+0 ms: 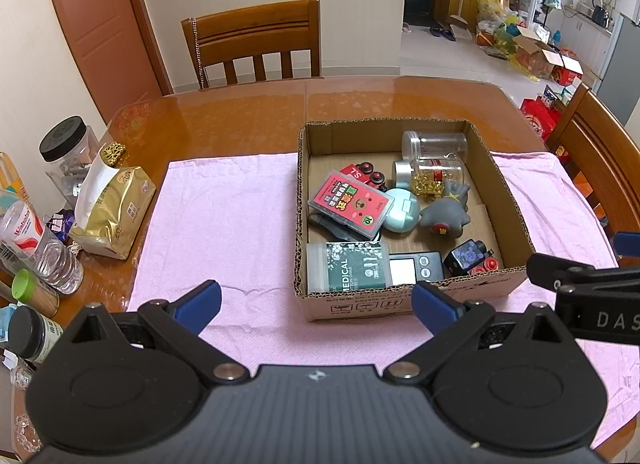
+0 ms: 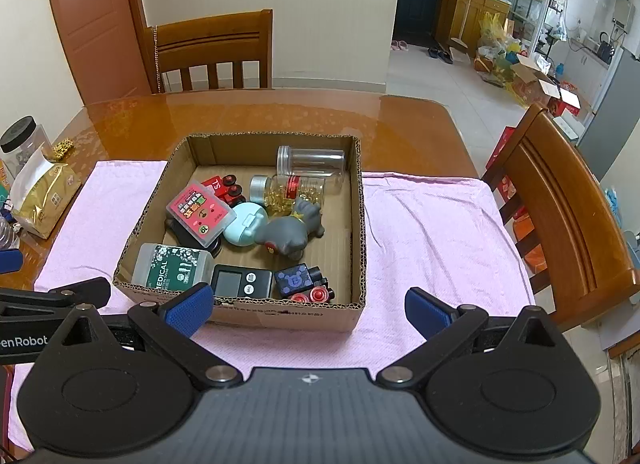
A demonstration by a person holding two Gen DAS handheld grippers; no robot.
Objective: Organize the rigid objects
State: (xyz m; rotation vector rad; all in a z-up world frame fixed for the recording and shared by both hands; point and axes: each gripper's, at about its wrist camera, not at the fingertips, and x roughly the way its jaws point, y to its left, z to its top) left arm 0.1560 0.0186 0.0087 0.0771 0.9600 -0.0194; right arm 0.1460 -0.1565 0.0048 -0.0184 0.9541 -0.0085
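Blue ribbed fingers (image 2: 188, 310) gape before corrugated cardboard box (image 2: 280, 314) on pink towel (image 2: 420, 232).

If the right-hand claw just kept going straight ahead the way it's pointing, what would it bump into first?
Probably the near wall of the cardboard box. The right gripper hangs open and empty before it, its left fingertip already overlapping that wall in the picture. Height is unclear, so it might pass over the rim toward the toys.
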